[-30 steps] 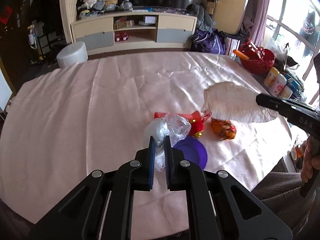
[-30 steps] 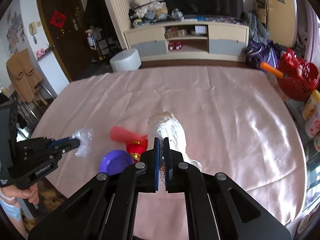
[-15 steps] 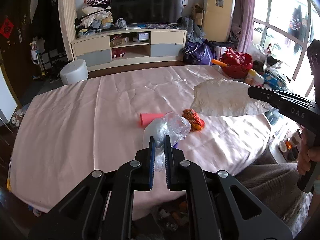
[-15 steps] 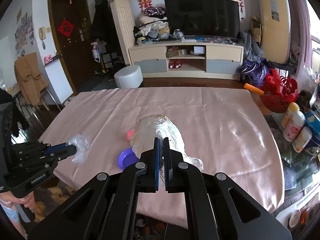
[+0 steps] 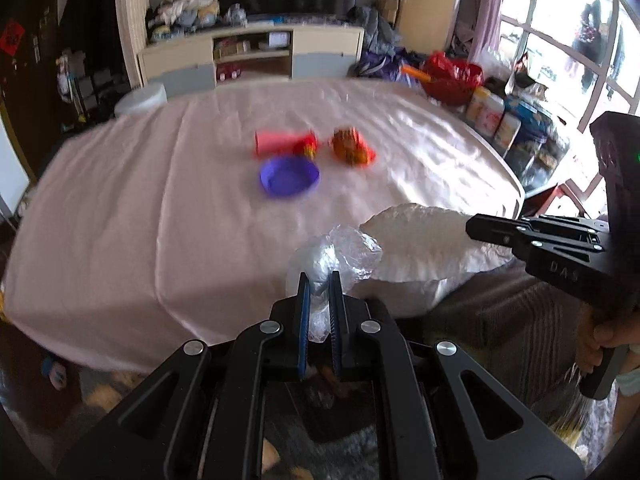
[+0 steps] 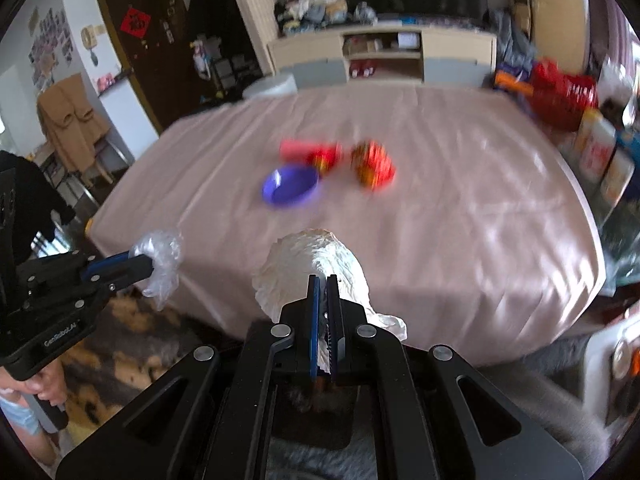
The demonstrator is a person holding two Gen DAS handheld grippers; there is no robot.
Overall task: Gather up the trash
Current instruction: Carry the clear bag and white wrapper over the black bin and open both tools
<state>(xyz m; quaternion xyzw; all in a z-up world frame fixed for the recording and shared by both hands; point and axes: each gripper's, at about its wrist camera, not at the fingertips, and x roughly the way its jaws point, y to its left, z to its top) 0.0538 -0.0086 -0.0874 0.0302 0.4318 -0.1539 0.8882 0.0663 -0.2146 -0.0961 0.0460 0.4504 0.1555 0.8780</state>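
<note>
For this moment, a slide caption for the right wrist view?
Right gripper clamps crumpled white paper near the table edge.

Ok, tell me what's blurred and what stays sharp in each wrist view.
Left wrist view: the round purple dish and red items smear with motion, while the left gripper and its clear crumpled plastic stay crisp. Right wrist view: same smear on the table, right gripper and white crumpled paper sharp.

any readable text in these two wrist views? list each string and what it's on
"GenRoboLAI", roughly, small print: side of the left gripper body.
"DAS", rest hidden: side of the right gripper body.
Red square door hanging: character too blurred to read.
Bottles beside the table: labels too blurred.
</note>
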